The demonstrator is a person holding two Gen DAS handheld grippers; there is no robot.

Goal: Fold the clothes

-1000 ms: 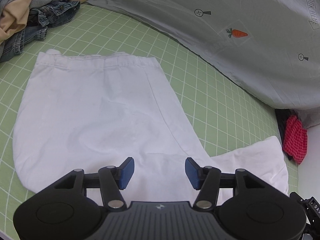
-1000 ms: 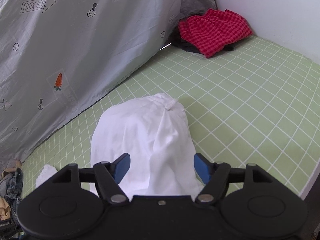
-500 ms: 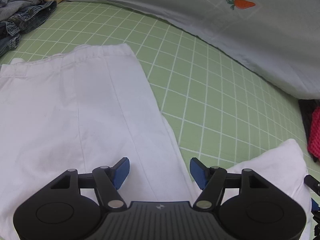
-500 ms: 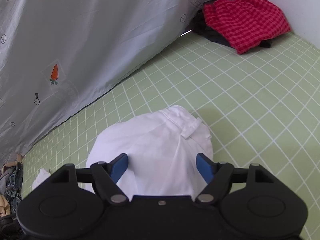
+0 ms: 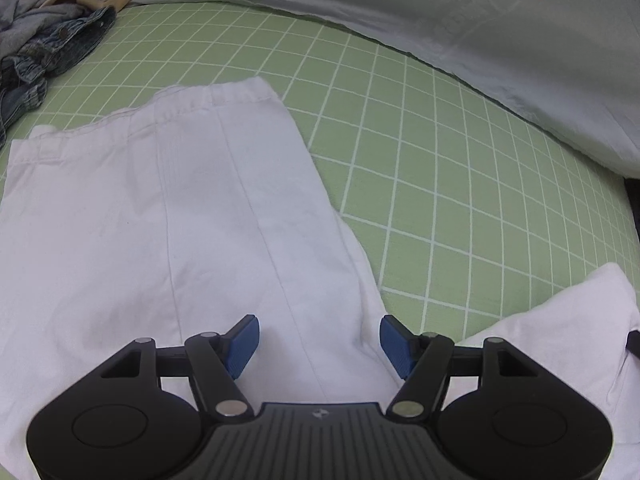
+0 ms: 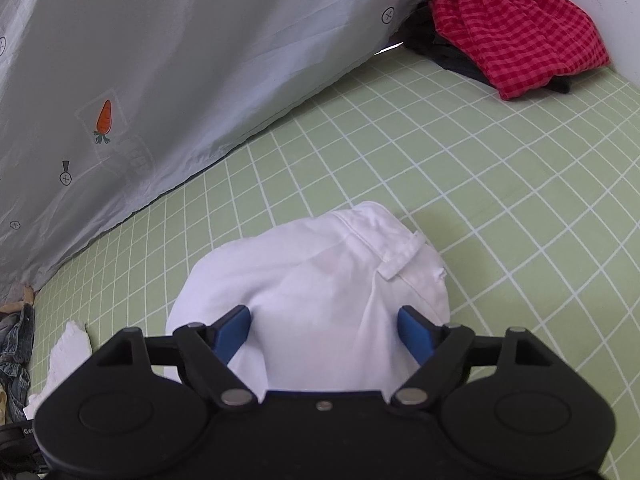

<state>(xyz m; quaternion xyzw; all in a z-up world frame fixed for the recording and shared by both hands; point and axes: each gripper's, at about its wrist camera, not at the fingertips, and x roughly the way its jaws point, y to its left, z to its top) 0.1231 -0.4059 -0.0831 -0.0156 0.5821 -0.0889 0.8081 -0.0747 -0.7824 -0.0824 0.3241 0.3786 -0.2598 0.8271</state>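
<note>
Both tongs lowered, jaws widening over white trousers (image 5: pixel 168 216)

A grey carrot-print sheet (image 6: pixel 180 80) borders the green checked mattress cover (image 6: pixel 460 168).

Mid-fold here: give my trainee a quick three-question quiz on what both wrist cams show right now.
1. True or false: the left tool is clamped on the white trousers.
2. What colour is the checked garment in the far corner?
3. The quilt print shows: A) carrot B) apple C) fish

Key:
1. False: both tools stand open above the cloth, jaws just widened, the right tool too.
2. Red.
3. A
</note>
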